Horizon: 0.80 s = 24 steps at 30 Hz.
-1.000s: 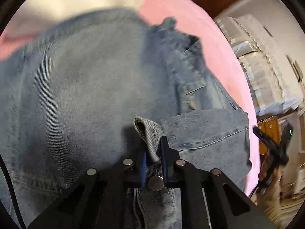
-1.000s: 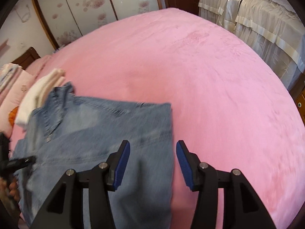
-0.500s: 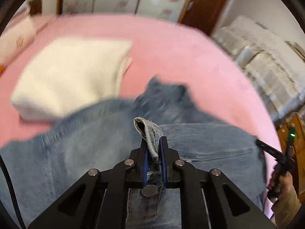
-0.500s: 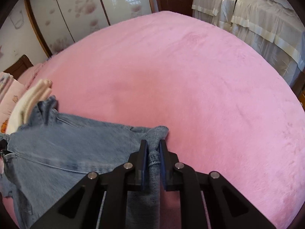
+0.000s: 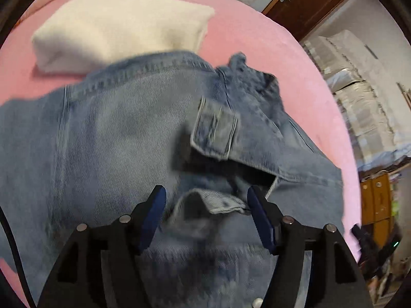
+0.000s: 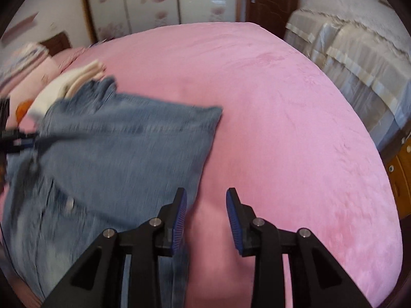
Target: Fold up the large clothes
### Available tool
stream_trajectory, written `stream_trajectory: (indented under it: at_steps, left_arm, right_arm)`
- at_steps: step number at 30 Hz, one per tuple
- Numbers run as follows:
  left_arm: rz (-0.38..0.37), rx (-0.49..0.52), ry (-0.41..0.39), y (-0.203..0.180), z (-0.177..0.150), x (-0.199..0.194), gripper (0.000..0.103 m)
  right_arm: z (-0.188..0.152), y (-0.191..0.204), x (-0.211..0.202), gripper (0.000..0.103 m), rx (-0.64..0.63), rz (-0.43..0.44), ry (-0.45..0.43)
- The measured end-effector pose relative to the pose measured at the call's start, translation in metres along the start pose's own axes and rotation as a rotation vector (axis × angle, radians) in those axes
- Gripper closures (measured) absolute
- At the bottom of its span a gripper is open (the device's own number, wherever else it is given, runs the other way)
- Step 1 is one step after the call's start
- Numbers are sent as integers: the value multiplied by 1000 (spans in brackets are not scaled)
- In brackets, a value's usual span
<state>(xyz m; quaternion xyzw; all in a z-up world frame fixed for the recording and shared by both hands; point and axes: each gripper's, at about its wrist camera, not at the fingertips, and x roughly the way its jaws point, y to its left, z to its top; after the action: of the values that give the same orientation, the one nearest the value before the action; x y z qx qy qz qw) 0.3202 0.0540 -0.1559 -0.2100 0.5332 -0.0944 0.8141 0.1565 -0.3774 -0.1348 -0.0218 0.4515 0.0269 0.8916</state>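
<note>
Both grippers released since 0.5 s ago: left gripper (image 5: 206, 211) gapes wide, empty, right gripper (image 6: 206, 215) likewise. Denim shirt (image 5: 123, 133) lies mid-frame on pink bed (image 6: 282, 102), partly folded; more folds seemingly left.

The right side of the pink bed (image 6: 295, 118) is bare, so tongs can pass there. The jeans (image 6: 123, 154) cover the left side. A white pile (image 5: 118, 23) sits just behind the jeans, touching their far edge. Pillows (image 6: 28, 64) block the far left corner. Another covered bed (image 6: 359, 59) stands close on the right.
</note>
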Motion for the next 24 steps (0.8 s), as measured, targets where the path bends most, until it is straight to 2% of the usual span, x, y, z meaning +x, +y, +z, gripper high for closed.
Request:
stream_trajectory:
  at_steps: [3,6,11,13,15,17,19,24]
  left_arm:
    - [-11,-33,-12,2,-15,1,38]
    - [-16,-59,-15,5,-15,6,38]
    - [0,-50,-49,2,13,2,38]
    - [-18,-62,-69,2,27,-4,38]
    - [-30,-90,-98,7,36,-13,35]
    - [-12,-112,-113,14,37,-20,29]
    - [5,-122,-95,20,32,-19,29]
    - [67,-84,49,30,-7,9,29]
  right_arm:
    - [-20,17,3,71,-50,-19,14]
    - [-27,25,18,71,-43,-9,48]
    - [-26,29,34,71,-62,-37,54]
    - [-25,31,35,71,-44,-30,54]
    - [-23,30,37,71,-28,-27,49]
    - [-22,31,38,70,-23,-32,44]
    - [-21,32,38,70,-20,-38,38]
    - [-23,31,37,70,21,-34,24]
